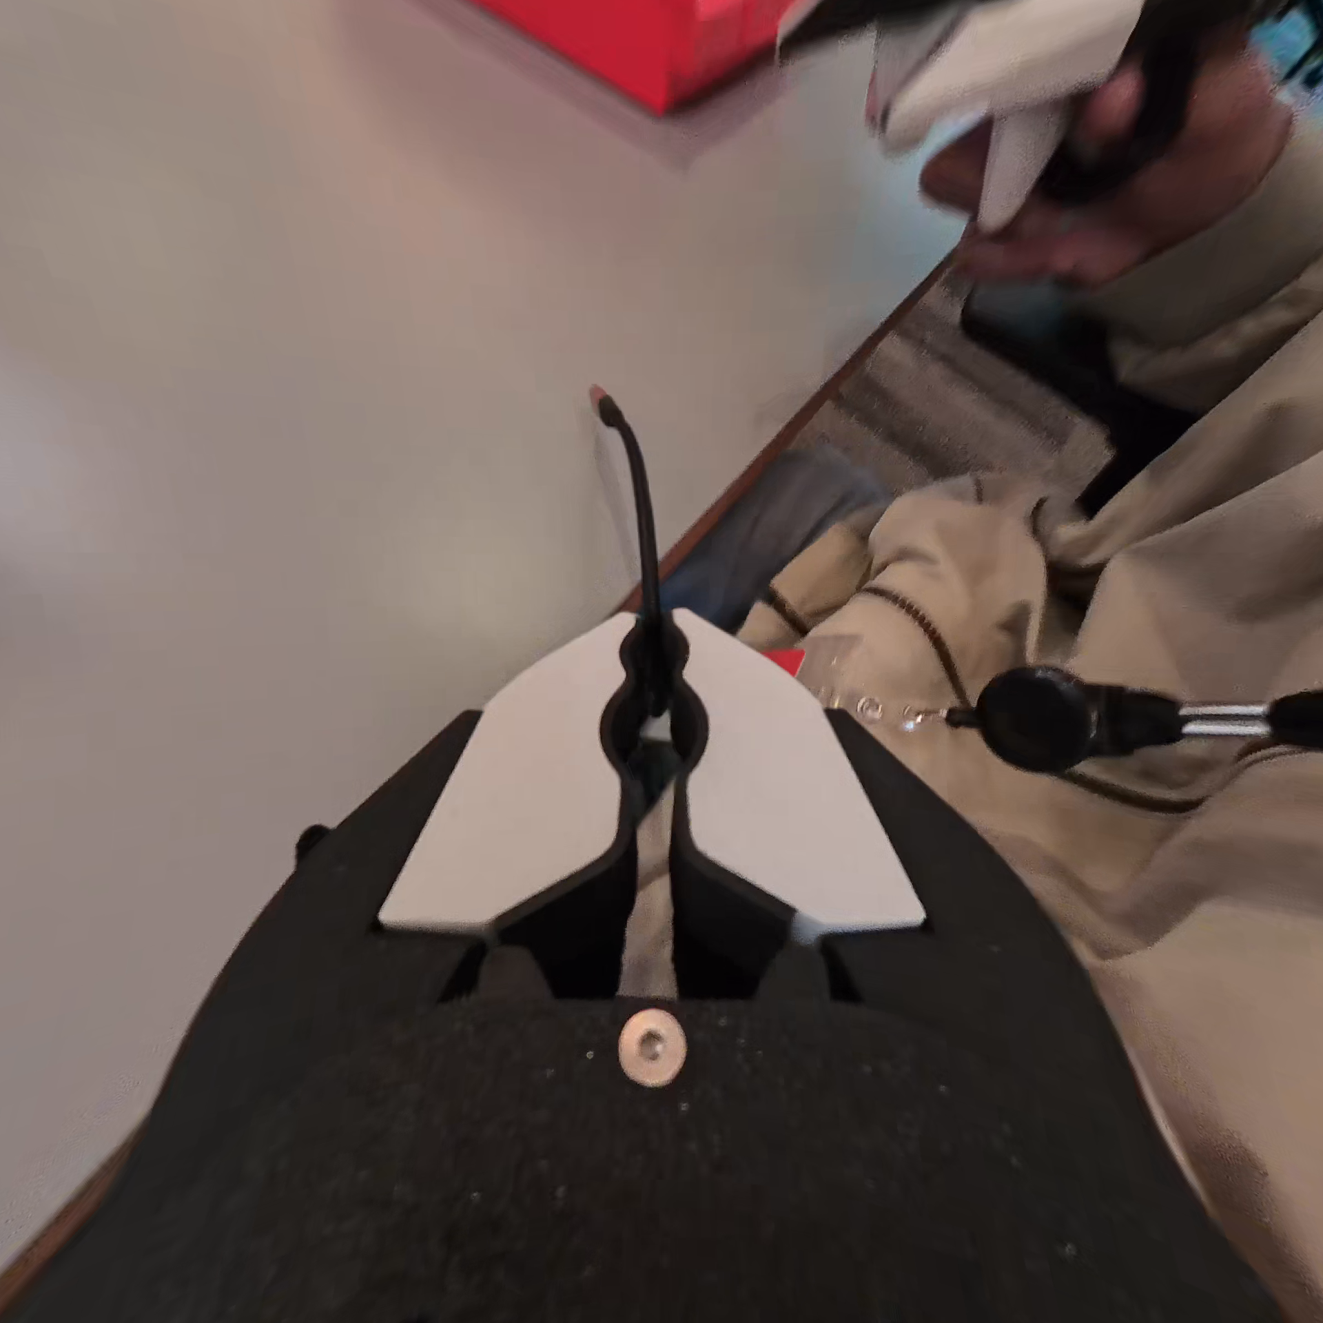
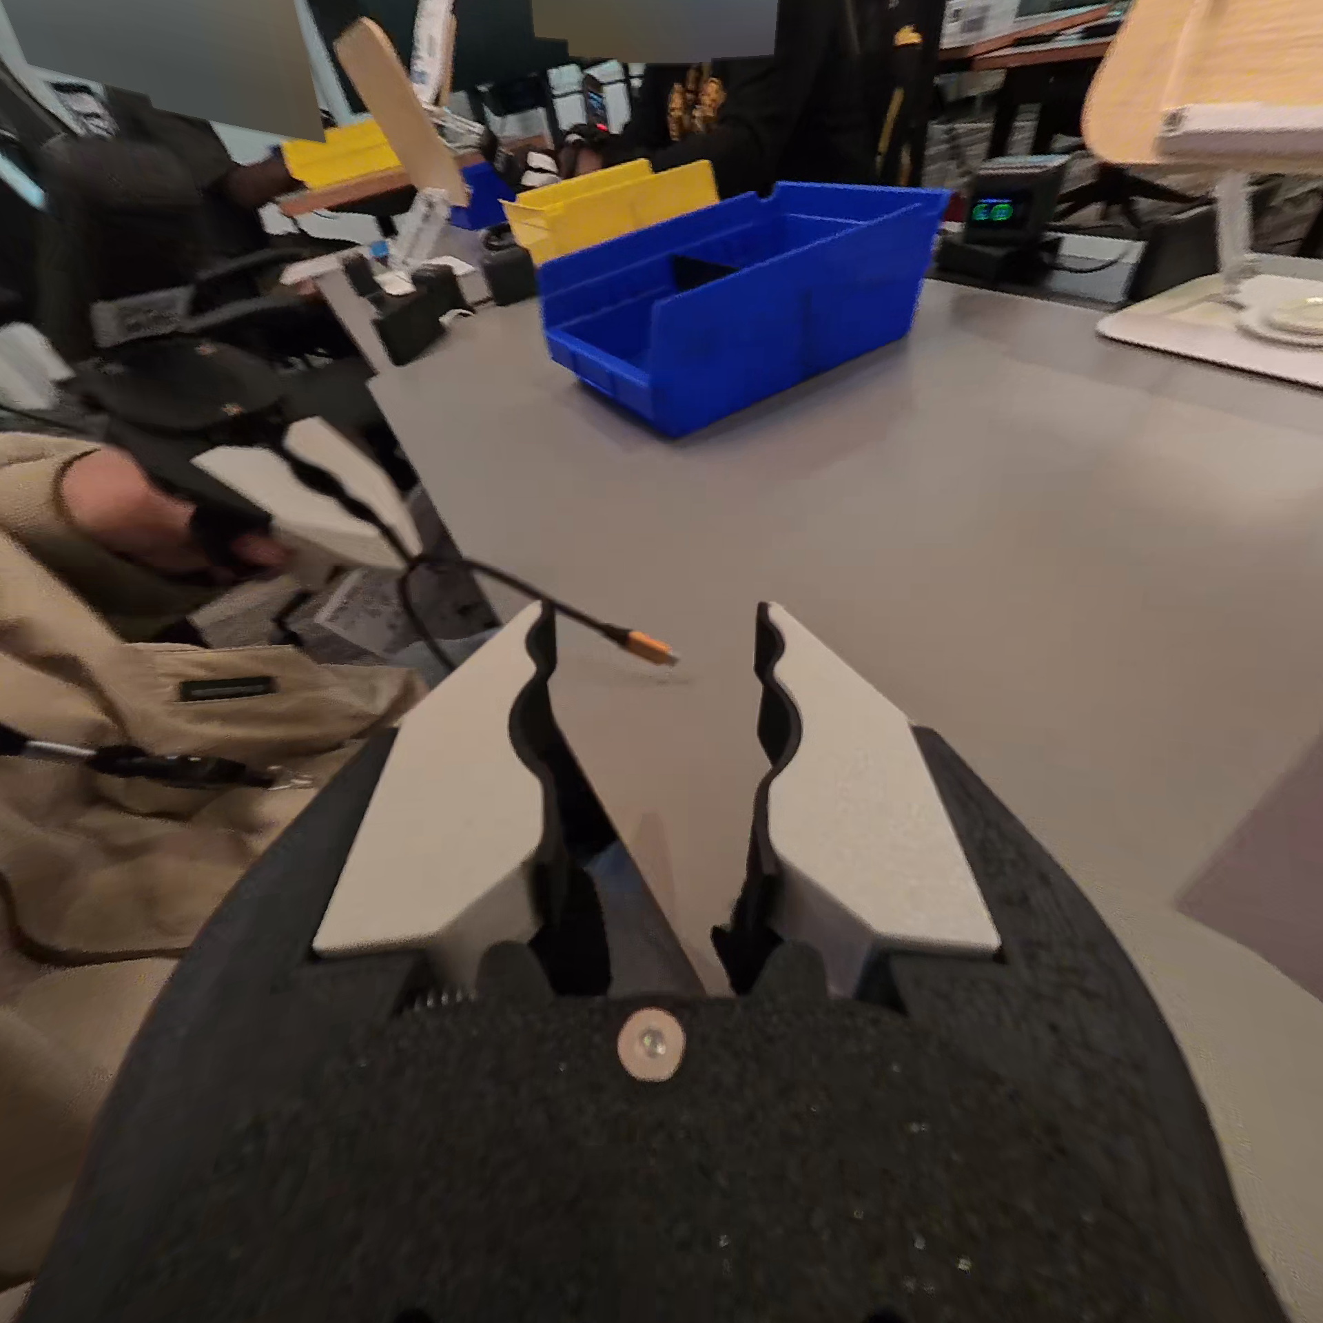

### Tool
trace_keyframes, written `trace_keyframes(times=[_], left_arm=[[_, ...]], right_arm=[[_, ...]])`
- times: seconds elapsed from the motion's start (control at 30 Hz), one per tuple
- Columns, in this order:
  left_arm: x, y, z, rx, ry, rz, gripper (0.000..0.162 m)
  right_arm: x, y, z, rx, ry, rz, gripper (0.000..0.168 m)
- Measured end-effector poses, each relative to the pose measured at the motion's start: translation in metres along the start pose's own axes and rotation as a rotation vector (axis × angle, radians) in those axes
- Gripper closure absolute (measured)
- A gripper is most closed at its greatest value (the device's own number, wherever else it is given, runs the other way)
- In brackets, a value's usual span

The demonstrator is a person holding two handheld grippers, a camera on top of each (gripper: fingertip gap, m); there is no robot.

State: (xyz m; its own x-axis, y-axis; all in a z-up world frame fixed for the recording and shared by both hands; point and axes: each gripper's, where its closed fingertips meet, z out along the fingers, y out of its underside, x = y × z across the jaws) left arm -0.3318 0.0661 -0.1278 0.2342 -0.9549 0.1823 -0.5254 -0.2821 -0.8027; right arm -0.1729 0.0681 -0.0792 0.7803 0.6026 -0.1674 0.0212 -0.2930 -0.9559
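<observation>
- Cable first: it is thin and black, and the left gripper pinches it between its two white fingers, which are almost fully together.
- In the left wrist view the cable sticks straight out past the fingertips and bends a little at its far end, over the pale grey table.
- In the right wrist view the same cable runs from the left gripper, at the left side, across toward the middle. Its long line goes left to right and dips down a bit.
- The cable ends in an orange plug. The plug hangs just above the grey table, with a faint shadow under it.
- The right gripper is spread wide and holds nothing. The plug sits just ahead of the gap between its fingertips, nearer the left-side finger, and it points toward the other one.
- So the right gripper is the free one nearest the plug, and the plug lies across its gap, not along it.
- A blue bin stands farther back on the table, well apart from the plug. A yellow bin is behind it.
- A red box sits at the far table edge in the left wrist view. The shape at that view's top right is blurry; it may be the right gripper in a hand.
</observation>
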Motion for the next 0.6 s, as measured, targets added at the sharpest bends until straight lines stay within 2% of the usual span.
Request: trace_keyframes(times=[0.17,0.27,0.3,0.37,0.47,0.5,0.53,0.6], left_arm=[[-0.015,-0.077,-0.014,0.113,0.053,0.036,0.159],[-0.019,-0.121,-0.012,0.154,0.107,0.049,0.159],[-0.020,-0.133,-0.010,0.162,0.108,0.063,0.159],[-0.022,-0.152,-0.002,0.168,0.109,0.089,0.159],[-0.018,-0.170,0.010,0.179,0.117,0.095,0.159],[-0.018,-0.173,0.012,0.179,0.103,0.101,0.159],[-0.020,-0.176,0.014,0.194,0.083,0.108,0.159],[-0.021,-0.177,0.017,0.221,0.065,0.113,0.159]], right_arm=[[-0.046,0.002,0.024,-0.023,-0.170,0.008,0.115],[-0.051,-0.015,0.054,0.022,-0.122,-0.033,0.115],[-0.048,-0.028,0.062,0.061,-0.077,-0.065,0.121],[-0.043,-0.054,0.074,0.118,-0.028,-0.094,0.130],[-0.036,-0.076,0.093,0.127,0.007,-0.119,0.130],[-0.032,-0.083,0.094,0.155,0.025,-0.131,0.143],[-0.026,-0.089,0.091,0.197,0.061,-0.138,0.165],[-0.022,-0.086,0.090,0.194,0.062,-0.151,0.166]])
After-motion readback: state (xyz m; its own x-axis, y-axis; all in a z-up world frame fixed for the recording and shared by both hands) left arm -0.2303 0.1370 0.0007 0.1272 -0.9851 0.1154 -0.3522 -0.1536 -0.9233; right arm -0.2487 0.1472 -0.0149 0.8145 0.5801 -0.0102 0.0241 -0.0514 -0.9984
